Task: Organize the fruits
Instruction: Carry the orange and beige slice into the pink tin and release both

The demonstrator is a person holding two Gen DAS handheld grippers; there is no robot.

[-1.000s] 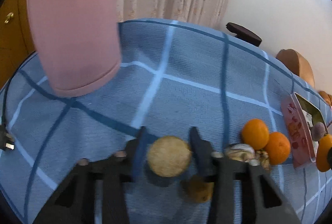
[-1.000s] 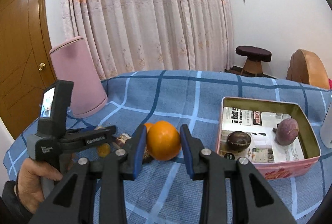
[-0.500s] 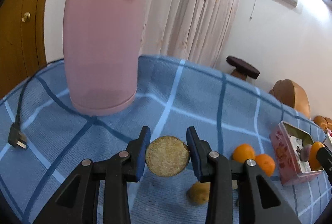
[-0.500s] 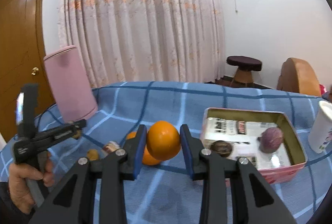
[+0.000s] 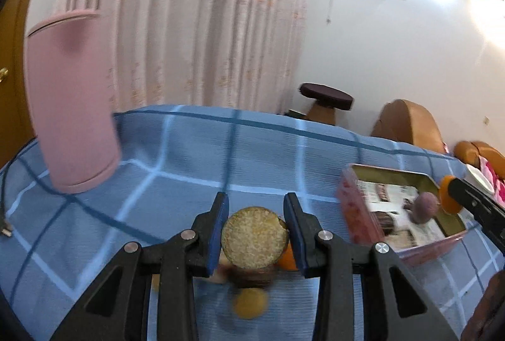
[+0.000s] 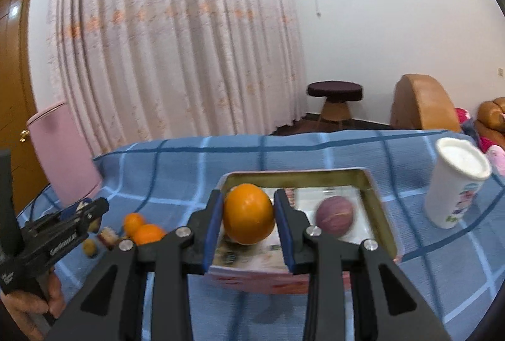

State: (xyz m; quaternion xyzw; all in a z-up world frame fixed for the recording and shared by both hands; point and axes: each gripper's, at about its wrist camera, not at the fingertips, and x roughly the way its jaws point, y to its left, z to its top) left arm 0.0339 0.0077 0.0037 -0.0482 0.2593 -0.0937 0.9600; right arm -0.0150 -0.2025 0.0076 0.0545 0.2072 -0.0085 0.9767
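Observation:
My left gripper (image 5: 255,229) is shut on a round tan fruit (image 5: 254,237) with a rough speckled skin, held above the blue checked tablecloth. My right gripper (image 6: 247,214) is shut on an orange (image 6: 248,213) and holds it over the near part of the pink tin box (image 6: 375,183). A purple passion fruit (image 6: 335,216) lies inside the box. The box also shows in the left wrist view (image 5: 347,202), with the right gripper and its orange (image 5: 448,194) at its far right. Two oranges (image 6: 145,232) and small fruits lie on the cloth left of the box.
A tall pink container (image 5: 68,107) stands at the table's left. A white paper cup (image 6: 454,183) stands right of the box. A black power cord (image 5: 6,183) runs along the left edge. A small yellow fruit (image 5: 249,303) lies below my left gripper.
Both grippers moved right with their fruits. The right gripper carried the orange from the cloth to above the box. The left gripper lifted and turned toward the box.

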